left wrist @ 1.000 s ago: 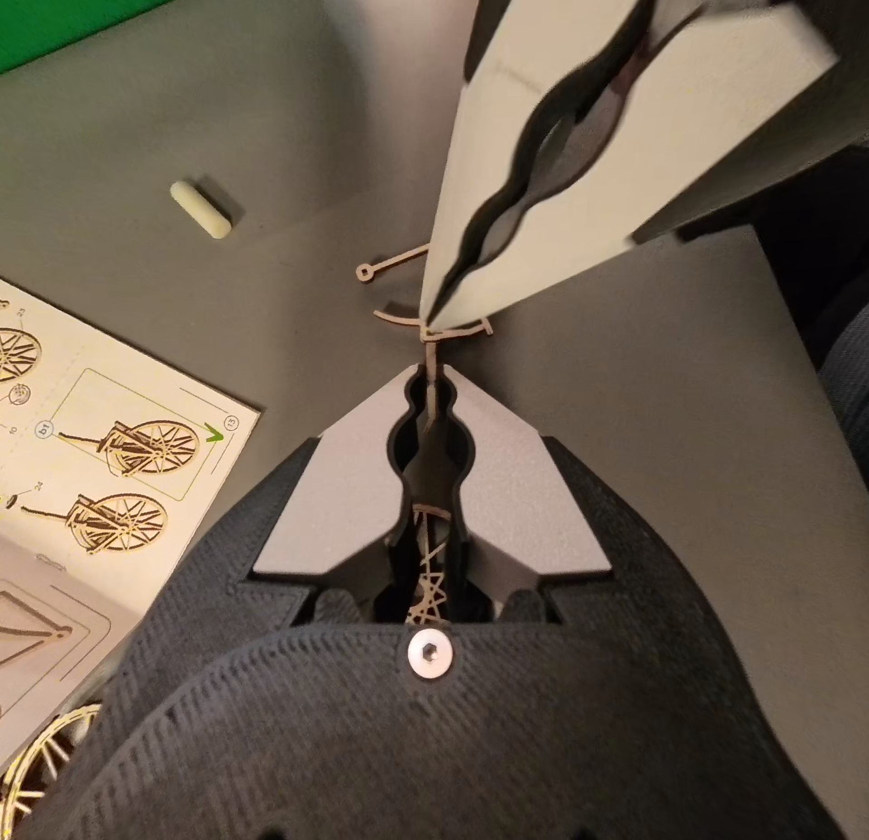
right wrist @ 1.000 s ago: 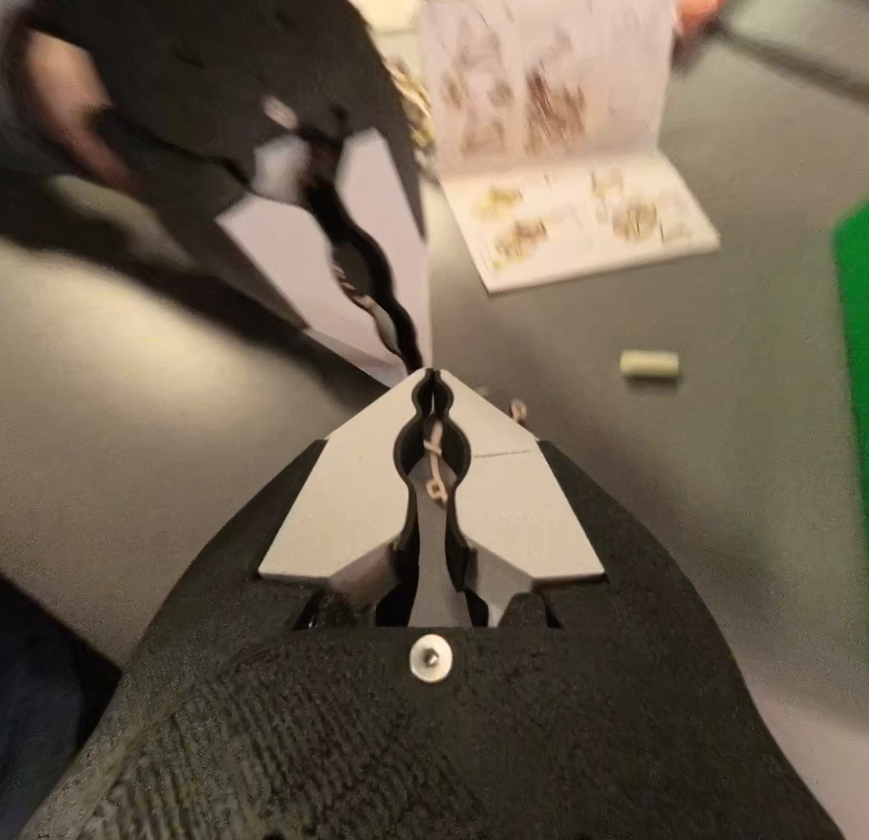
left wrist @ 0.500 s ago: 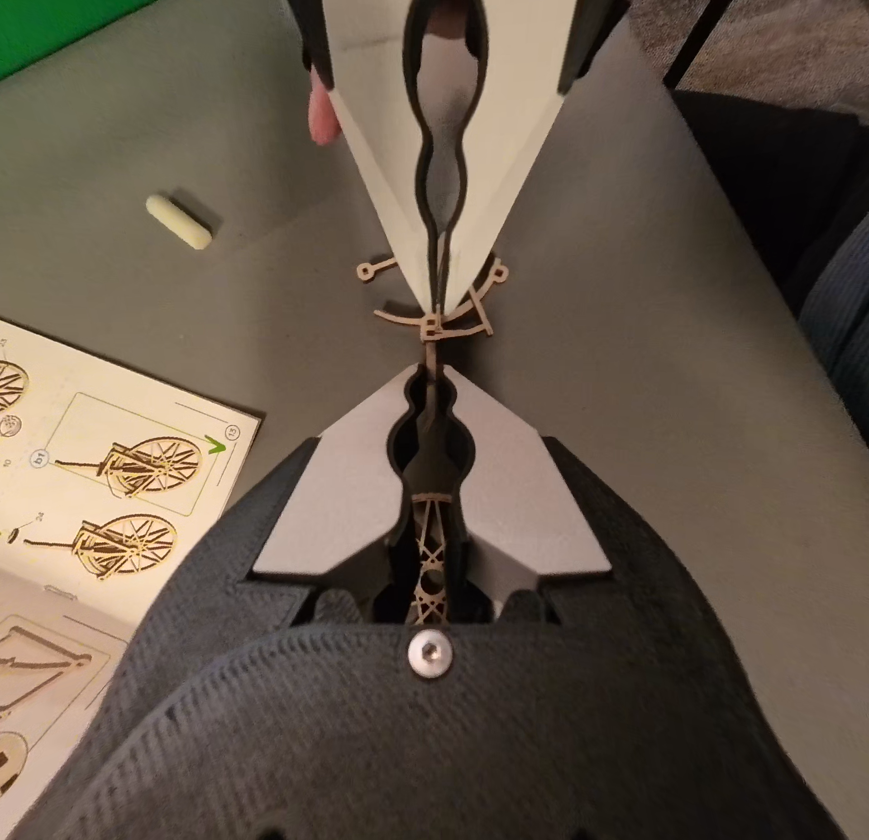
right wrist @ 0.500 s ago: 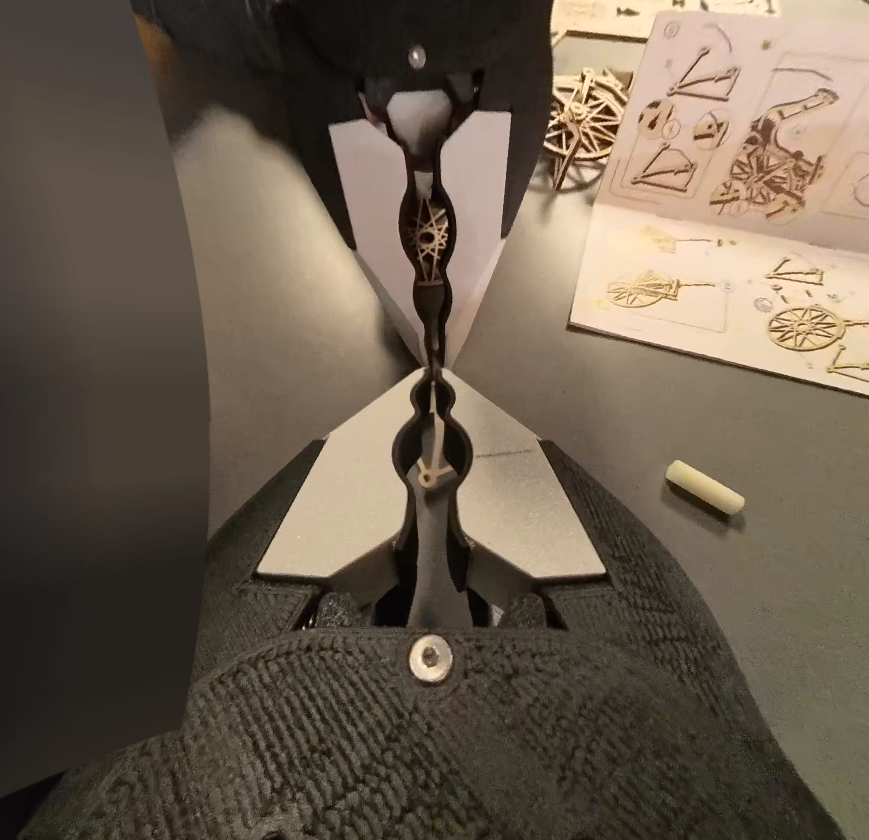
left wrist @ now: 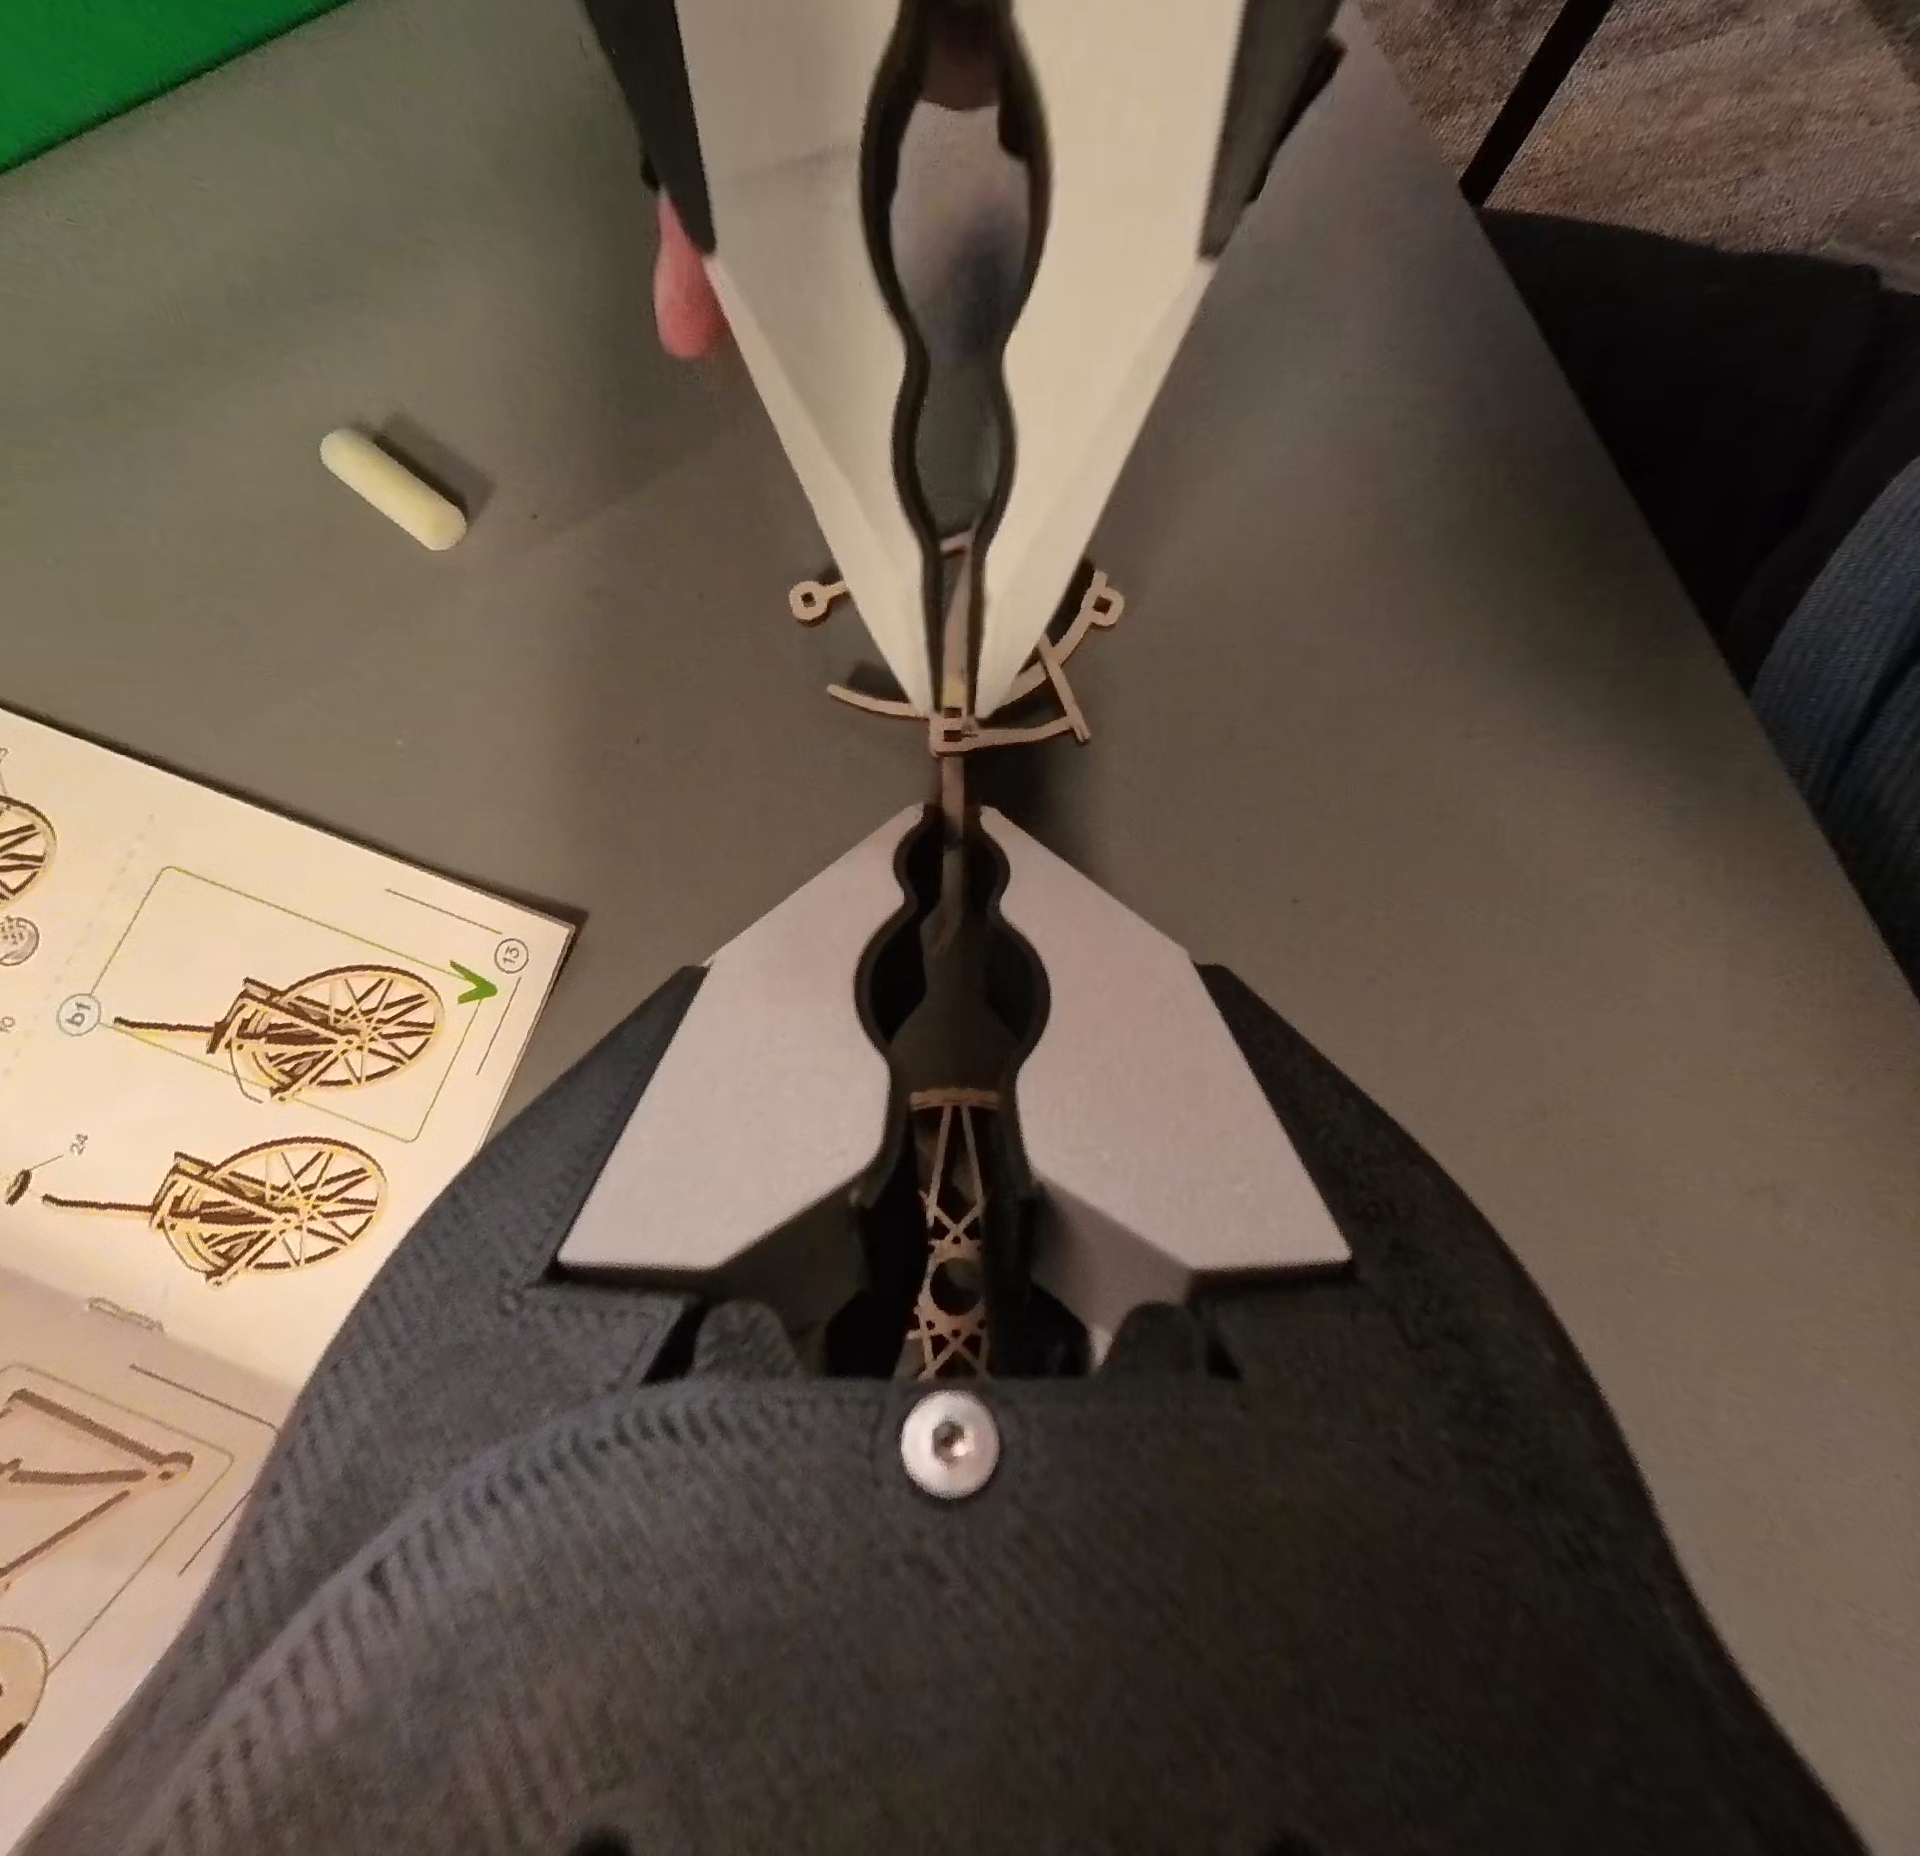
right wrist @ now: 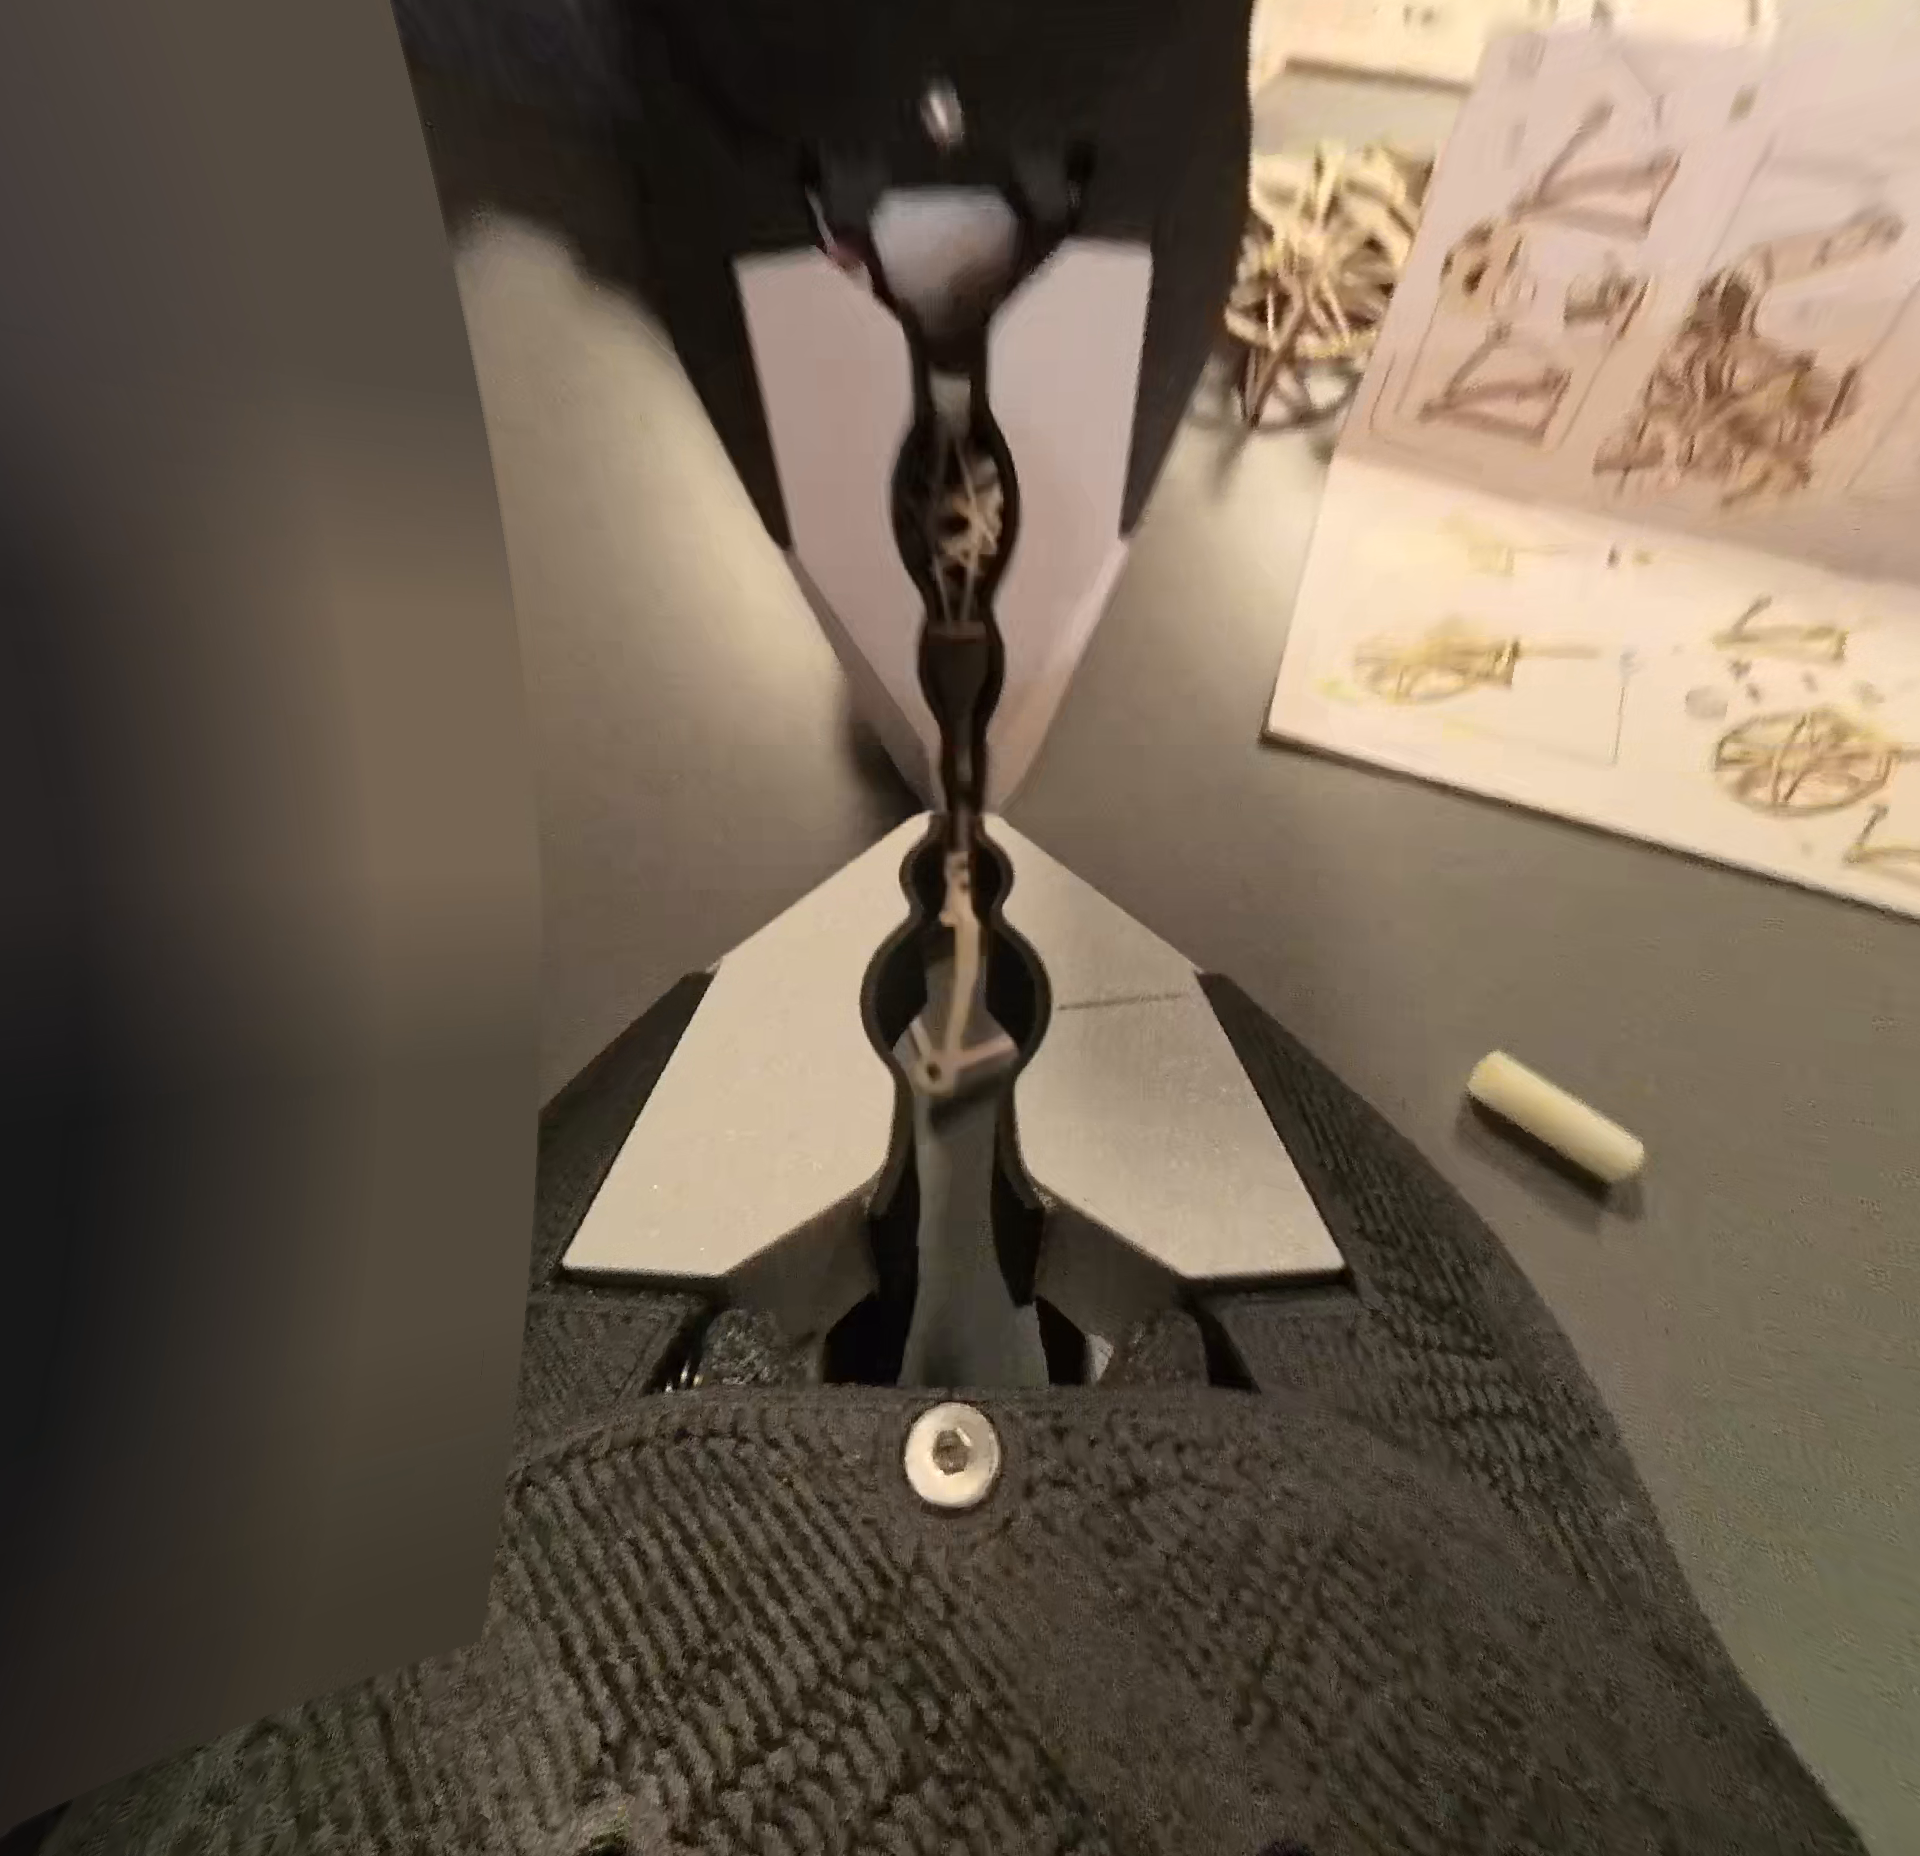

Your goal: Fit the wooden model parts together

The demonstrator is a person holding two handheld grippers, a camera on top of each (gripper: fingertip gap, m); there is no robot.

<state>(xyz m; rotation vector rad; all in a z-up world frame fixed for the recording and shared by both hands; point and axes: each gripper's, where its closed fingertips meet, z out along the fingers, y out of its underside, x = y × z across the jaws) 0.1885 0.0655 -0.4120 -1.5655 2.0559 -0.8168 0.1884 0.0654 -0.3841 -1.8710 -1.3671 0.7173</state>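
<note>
My left gripper (left wrist: 954,817) is shut on a wooden spoked wheel piece (left wrist: 951,1235); its thin shaft (left wrist: 956,783) sticks out past the tips. My right gripper (left wrist: 951,710) comes in from the top of the left wrist view, tip to tip with the left. It is shut on a thin curved wooden part (left wrist: 1023,736) that meets the shaft's end. In the right wrist view my right gripper (right wrist: 956,819) holds that part's stem (right wrist: 964,933) between its fingers. The left gripper (right wrist: 961,783) faces it with the wheel (right wrist: 961,528) inside.
An instruction sheet (left wrist: 260,1027) lies left of my left gripper, also in the right wrist view (right wrist: 1610,611). A small cream peg (left wrist: 393,492) lies on the grey table (left wrist: 1351,871). Another wooden wheel (right wrist: 1309,279) lies by the sheet. The table edge runs along the right. Left and right tips are no more than a few centimetres apart.
My right gripper swung from a slanted approach at the upper right to straight in line with the left, tip to tip. The curved part stays at the shaft's end.
</note>
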